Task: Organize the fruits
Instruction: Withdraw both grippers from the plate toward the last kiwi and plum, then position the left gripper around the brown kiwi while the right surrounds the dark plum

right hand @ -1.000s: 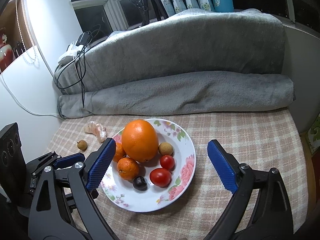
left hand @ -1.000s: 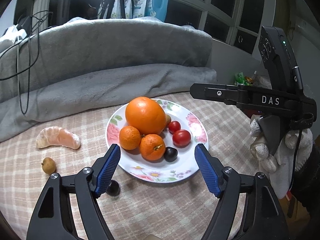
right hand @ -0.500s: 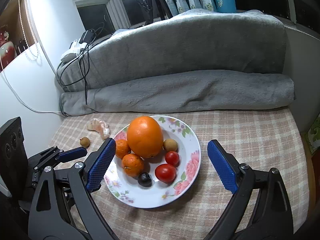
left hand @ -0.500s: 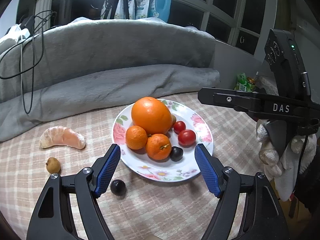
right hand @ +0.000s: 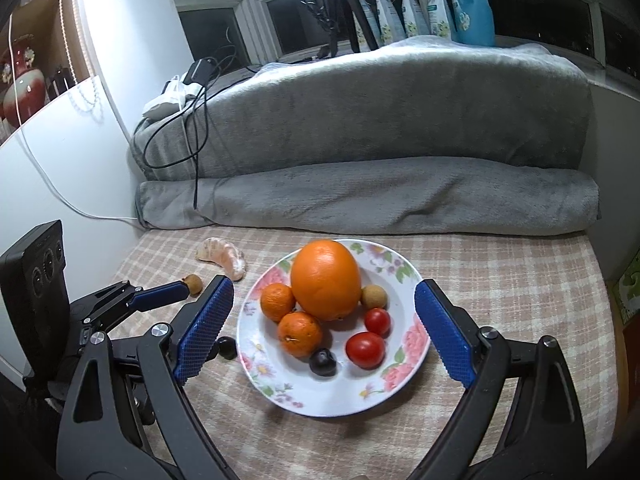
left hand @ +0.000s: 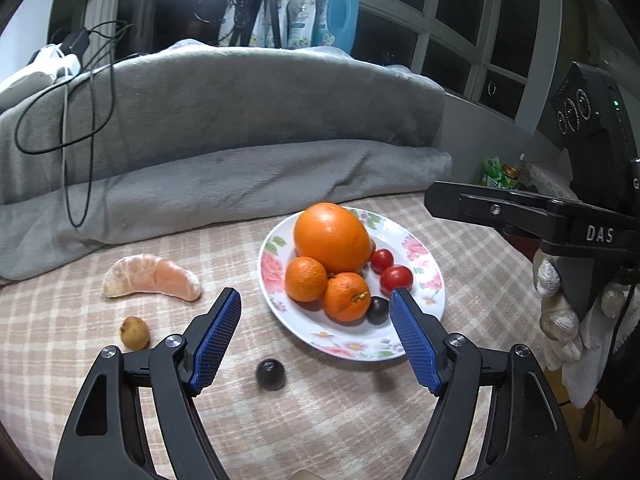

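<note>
On the checked tablecloth (left hand: 360,420), a small brown longan (left hand: 135,333) is lying at the far left, with a peeled mandarin half (left hand: 152,277) sitting just behind it. The left gripper (left hand: 316,338) is hovering with its jaws spread apart and gripping nothing, and a loose dark grape (left hand: 271,374) is resting on the cloth between its blue pads, just beside the floral plate (left hand: 434,276). The plate is carrying a large orange (left hand: 332,238), two mandarins (left hand: 306,279), two cherry tomatoes (left hand: 396,278), another dark grape and a second longan (right hand: 374,296). The right gripper (right hand: 324,330) is hanging above the plate, its jaws wide apart and empty.
</note>
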